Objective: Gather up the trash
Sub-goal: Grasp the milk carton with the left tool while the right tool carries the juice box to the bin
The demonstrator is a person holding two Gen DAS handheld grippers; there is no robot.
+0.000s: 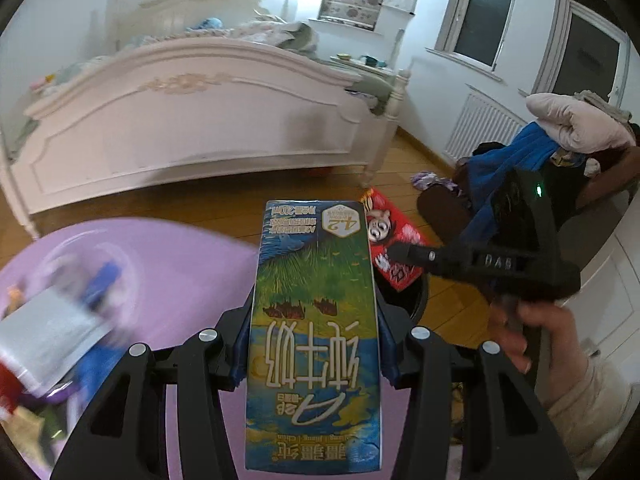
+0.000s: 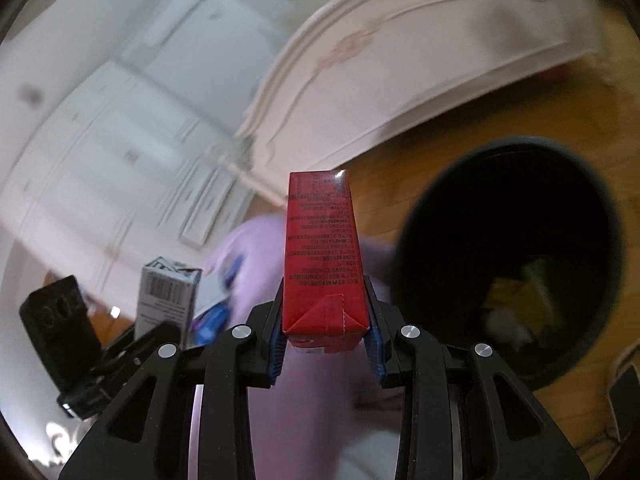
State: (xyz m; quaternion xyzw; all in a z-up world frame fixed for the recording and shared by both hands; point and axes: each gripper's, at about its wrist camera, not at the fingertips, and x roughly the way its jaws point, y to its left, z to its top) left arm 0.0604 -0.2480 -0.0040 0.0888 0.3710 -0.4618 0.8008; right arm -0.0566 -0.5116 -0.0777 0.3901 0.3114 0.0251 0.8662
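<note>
A glossy blue-and-green rectangular milk carton sits clamped between the left gripper's blue ribbed pads, above a round lilac table. The right gripper pinches a slim red cardboard drink carton beside the dark round plastic bin, whose shadowed contents are hard to make out. Blur smears the clutter on the table's left edge.

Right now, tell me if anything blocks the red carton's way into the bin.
Nothing visible does. The right gripper holds the red carton above a purple surface, and the bin sits open beside it, some trash at its bottom.
</note>
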